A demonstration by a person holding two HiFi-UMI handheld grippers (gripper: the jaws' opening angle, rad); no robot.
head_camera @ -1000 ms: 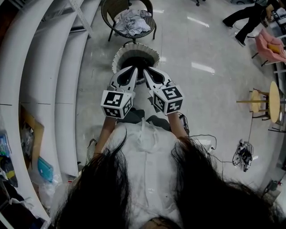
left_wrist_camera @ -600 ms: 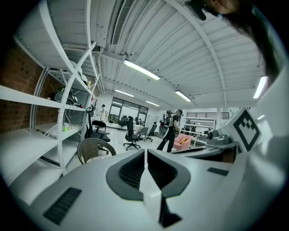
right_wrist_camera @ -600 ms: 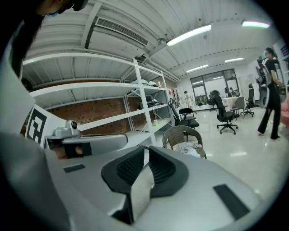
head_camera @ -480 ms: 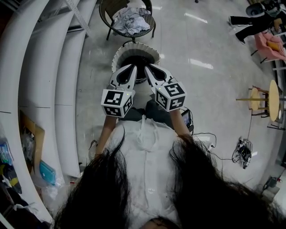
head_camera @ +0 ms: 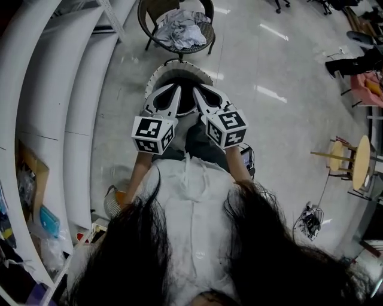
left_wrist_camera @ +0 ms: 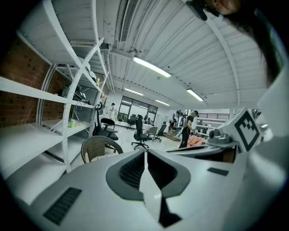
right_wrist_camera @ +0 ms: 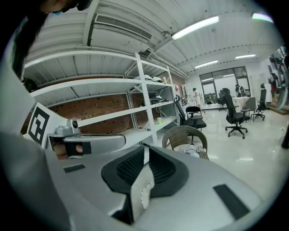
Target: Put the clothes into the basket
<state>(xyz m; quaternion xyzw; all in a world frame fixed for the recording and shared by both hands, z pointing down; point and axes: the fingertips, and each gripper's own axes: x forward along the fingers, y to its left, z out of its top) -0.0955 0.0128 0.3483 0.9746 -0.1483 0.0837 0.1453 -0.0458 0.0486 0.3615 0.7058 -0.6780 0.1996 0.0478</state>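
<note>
A heap of pale clothes (head_camera: 182,32) lies on a wicker chair (head_camera: 144,17) straight ahead. In front of it on the floor stands a round basket (head_camera: 157,74) with a dark inside. My left gripper (head_camera: 178,89) and right gripper (head_camera: 196,91) hover side by side over the basket's near part, both pointing at the chair. In the left gripper view the left gripper (left_wrist_camera: 145,151) is shut on nothing, with the chair (left_wrist_camera: 96,148) beyond it. The right gripper (right_wrist_camera: 145,147) is also shut and empty, and the clothes (right_wrist_camera: 191,150) show ahead of it.
White curved shelving (head_camera: 54,119) runs along the left. A small round table (head_camera: 361,154) and floor cables (head_camera: 311,219) are at the right. Office chairs (right_wrist_camera: 236,116) and people (left_wrist_camera: 187,129) stand far off across the glossy floor.
Both grippers have moved forward together and now cover more of the basket's opening. Their jaws stayed shut and empty.
</note>
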